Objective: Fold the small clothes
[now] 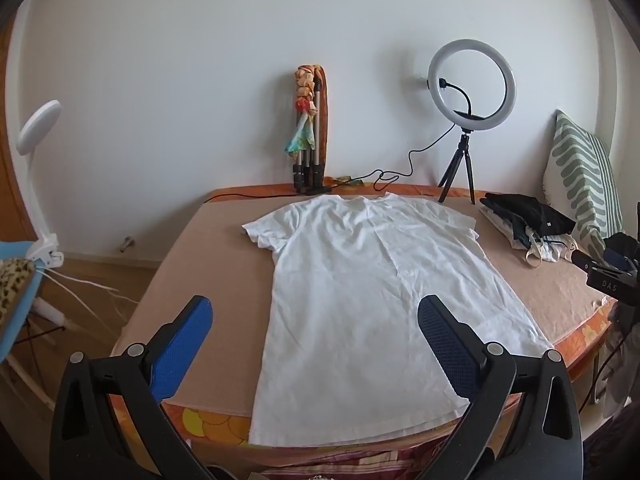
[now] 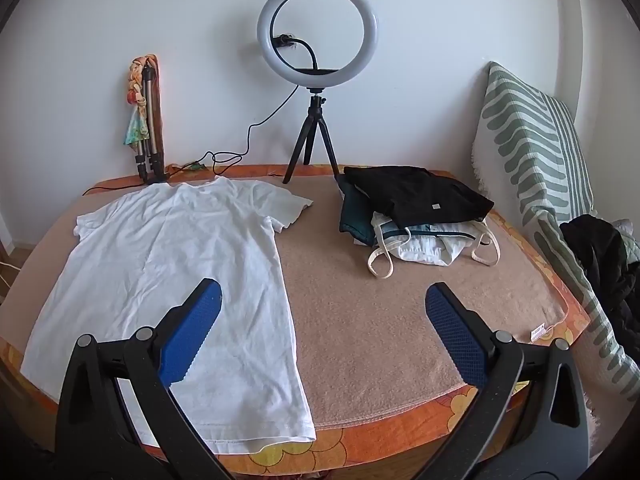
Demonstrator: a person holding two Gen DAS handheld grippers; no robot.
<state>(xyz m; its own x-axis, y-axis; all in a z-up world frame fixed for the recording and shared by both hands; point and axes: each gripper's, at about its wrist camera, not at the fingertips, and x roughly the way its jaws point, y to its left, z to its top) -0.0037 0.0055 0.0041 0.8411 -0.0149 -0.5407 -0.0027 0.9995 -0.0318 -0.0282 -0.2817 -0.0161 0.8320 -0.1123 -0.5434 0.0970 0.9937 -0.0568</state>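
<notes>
- Above the near edge of the bed [image 1: 224, 240], the left tool [image 1: 316, 332] hangs with its blue pads spread wide, gripping nothing.
- Beside it, the right tool [image 2: 324, 320] is equally spread and empty.
- Below both, a white cotton T-shirt [image 1: 360, 300] lies flat, collar toward the wall.
- Farther right sits a pile of folded dark and pale clothes [image 2: 416, 208].

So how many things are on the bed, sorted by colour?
White: 1, the T-shirt lying flat.
Mixed colours: 1, the clothes pile, black on top; I can't count its pieces.
Black and white: 1, the ring light on its tripod.
Green and white: 1, the cushion.
Total: 4
</notes>
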